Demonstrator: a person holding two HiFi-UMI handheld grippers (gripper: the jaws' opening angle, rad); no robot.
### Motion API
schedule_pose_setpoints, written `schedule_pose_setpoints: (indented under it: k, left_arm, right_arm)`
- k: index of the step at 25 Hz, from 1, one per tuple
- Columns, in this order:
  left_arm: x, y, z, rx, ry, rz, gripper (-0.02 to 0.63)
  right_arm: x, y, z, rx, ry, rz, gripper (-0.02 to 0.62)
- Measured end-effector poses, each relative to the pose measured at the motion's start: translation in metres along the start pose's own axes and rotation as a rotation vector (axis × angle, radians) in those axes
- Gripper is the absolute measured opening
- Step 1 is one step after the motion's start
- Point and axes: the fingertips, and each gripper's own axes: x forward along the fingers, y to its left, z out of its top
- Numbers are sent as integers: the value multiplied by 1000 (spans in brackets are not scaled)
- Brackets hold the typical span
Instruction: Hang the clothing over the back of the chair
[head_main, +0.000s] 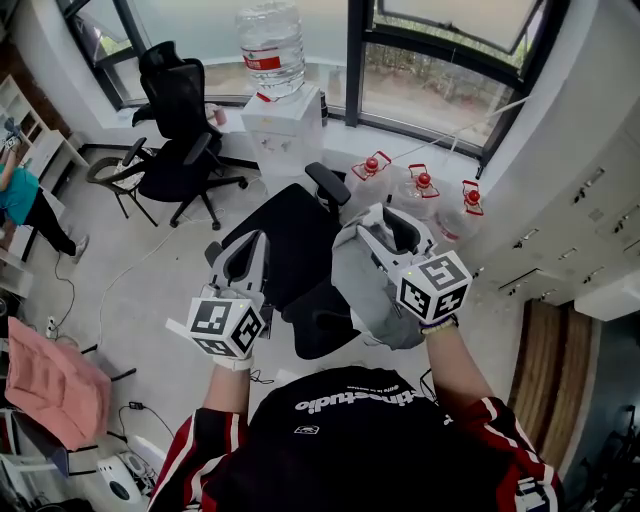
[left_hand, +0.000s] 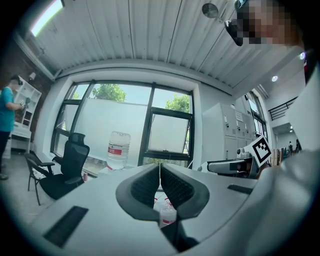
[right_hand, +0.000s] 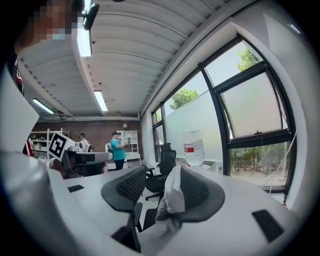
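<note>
Clothing (head_main: 372, 295) hangs at the back-right edge of the chair (head_main: 290, 240), directly under the right gripper (head_main: 388, 228): jaws wide, fabric only lying against one pad. Long axis runs downward. Left gripper (head_main: 250, 248) pinched closed, empty, over chair's left side, farther off.

Left gripper (head_main: 252, 250) is held out ahead, level, jaws closed together with nothing between them. Right gripper (head_main: 385, 228) is alongside, level, slightly farther forward, jaws spread wide, not clamping.
</note>
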Motion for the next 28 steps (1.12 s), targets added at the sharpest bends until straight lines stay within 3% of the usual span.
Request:
schedule_pose_setpoints:
  k: [16,28]
  left_arm:
    - [-5,-16,-2,-5,2,-24,25]
    - [-4,-25,-1,-10,-2,-38,26]
  right_arm:
    - [-31,-24,-8,13,41,-179,218]
    - [-42,-5,14,-6,-83,-113,176]
